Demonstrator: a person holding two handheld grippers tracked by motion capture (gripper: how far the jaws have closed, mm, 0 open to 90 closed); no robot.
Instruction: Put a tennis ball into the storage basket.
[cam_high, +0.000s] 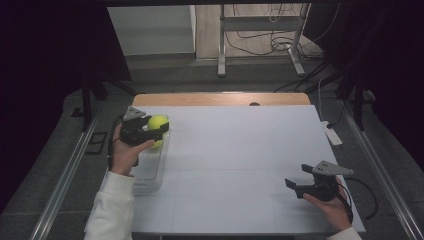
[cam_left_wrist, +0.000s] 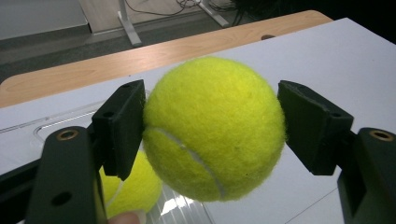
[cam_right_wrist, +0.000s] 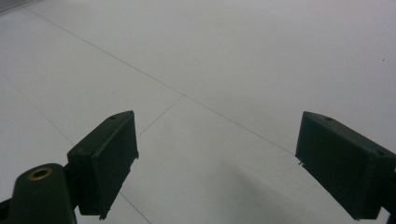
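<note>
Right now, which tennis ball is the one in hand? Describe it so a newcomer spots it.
Start at the white table and go to the clear tray at its left edge. The held tennis ball hangs above the tray's far end, clamped between the left gripper fingers; the second ball lies lower, in the tray.

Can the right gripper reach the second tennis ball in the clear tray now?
Probably not: the right gripper is at the opposite table side, and the left gripper with its held ball hangs over the second tennis ball.

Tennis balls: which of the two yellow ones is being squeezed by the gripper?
The upper tennis ball, clamped between the left gripper's black pads. The other tennis ball sits lower, behind the jaw, in the clear tray, ungripped.
</note>
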